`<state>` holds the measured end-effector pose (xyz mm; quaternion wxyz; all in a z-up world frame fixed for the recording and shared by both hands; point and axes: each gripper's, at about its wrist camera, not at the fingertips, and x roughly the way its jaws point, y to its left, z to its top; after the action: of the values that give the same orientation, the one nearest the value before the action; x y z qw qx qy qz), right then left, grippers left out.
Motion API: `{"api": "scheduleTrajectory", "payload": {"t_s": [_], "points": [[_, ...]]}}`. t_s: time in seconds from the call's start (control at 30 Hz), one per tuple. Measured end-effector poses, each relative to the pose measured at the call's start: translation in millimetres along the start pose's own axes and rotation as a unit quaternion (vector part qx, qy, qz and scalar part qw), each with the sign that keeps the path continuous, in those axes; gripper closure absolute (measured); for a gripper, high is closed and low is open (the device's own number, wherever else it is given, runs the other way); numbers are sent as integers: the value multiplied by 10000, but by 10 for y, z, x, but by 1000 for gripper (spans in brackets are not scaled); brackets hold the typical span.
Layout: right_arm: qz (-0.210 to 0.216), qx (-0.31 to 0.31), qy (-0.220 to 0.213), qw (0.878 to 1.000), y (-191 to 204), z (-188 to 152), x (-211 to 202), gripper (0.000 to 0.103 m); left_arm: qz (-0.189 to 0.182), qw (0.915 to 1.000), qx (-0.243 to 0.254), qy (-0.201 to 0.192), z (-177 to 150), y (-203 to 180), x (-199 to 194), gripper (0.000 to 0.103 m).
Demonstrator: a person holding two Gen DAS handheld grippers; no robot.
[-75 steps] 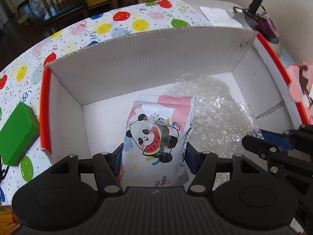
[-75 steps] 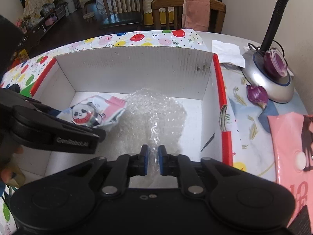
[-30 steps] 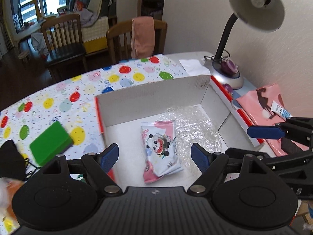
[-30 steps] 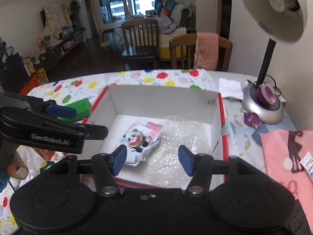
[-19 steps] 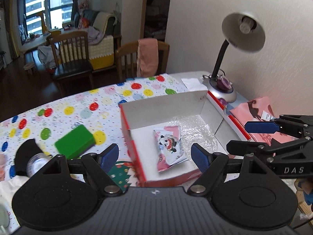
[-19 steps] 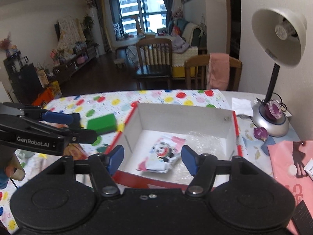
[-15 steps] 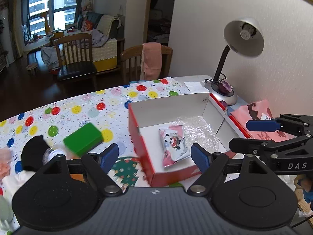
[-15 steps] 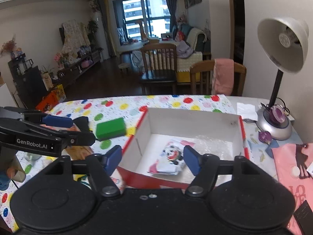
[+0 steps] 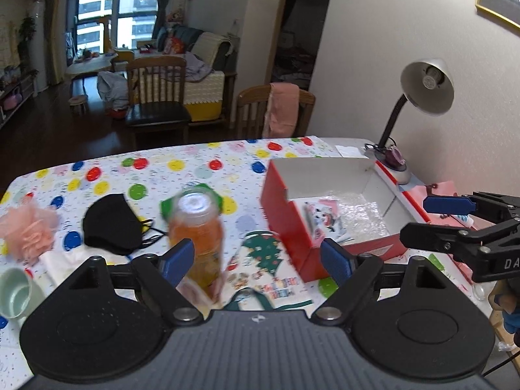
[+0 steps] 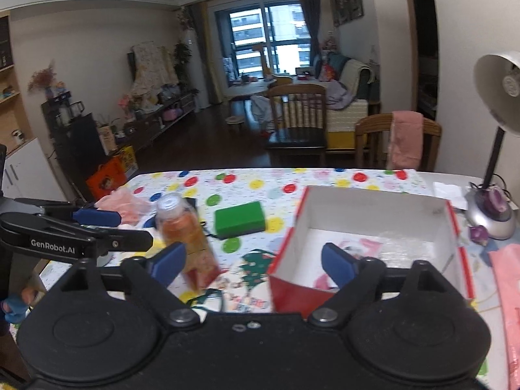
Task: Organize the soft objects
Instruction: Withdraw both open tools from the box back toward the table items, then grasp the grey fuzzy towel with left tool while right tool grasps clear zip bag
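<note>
A red box with a white inside (image 9: 286, 217) (image 10: 292, 237) stands on the dotted tablecloth and holds a panda snack pack (image 9: 321, 221) (image 10: 325, 281) and bubble wrap (image 9: 360, 211) (image 10: 409, 247). A green sponge (image 10: 240, 218), a black face mask (image 9: 110, 224) and a pink mesh puff (image 9: 29, 227) (image 10: 123, 206) lie on the cloth left of the box. My left gripper (image 9: 256, 260) is open and empty, raised above the near table edge. My right gripper (image 10: 252, 261) is open and empty, raised near the box's front.
An orange drink bottle (image 9: 198, 237) (image 10: 185, 237) stands left of the box, in front of the sponge. A pale green cup (image 9: 14, 292) sits at the near left. A desk lamp (image 9: 422, 91) (image 10: 500, 104) and pink bag (image 10: 507, 289) are at the right. Chairs stand behind the table.
Both grippers have pulled back and up from the box, now open; the left let go of the panda pack, which lies in the box. More of the table shows.
</note>
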<state>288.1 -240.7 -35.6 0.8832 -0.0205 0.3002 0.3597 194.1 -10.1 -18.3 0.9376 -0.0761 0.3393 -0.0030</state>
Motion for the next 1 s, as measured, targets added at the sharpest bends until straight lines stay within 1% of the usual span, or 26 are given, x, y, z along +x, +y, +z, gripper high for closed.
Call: {"api": "scheduleTrajectory", "payload": {"t_s": [0.07,0.17,0.23,0.3,0.33,0.37,0.47,0.6,0.73,0.87,1.0], "points": [[61,-17,11,10000,112,-46,47,5,68,9999,20,-119,-82,113,-83,12],[85,-49,53,9999,282,-111,138,1,178,9997,20,-184,-190,274,-166,8],[92,-18,143,9999,376,-164,219,0,178,9996,-14,-213,-267,398,-216,4],[142,102,255,9995,459,-220,284,0,166,9996,-97,-202,-339,525,-252,4],[145,142,285,9994,504,-248,314,0,168,9995,-149,-226,-374,597,-276,2],[124,178,327,9992,544,-276,351,0,214,9993,-180,-253,-407,659,-296,0],[132,238,483,9985,670,-365,476,0,374,9985,-259,-297,-527,837,-342,0],[-14,215,714,9972,823,-480,662,0,334,9982,-483,-98,-709,1107,-317,0],[-54,289,913,9954,934,-563,874,0,381,9972,-604,224,-906,1328,-216,0],[113,90,1078,9941,1113,-663,1056,0,515,9962,-604,352,-1112,1492,-109,0],[161,-93,1283,9916,1310,-761,1219,1,461,9944,-738,606,-1283,1632,18,0]]}}
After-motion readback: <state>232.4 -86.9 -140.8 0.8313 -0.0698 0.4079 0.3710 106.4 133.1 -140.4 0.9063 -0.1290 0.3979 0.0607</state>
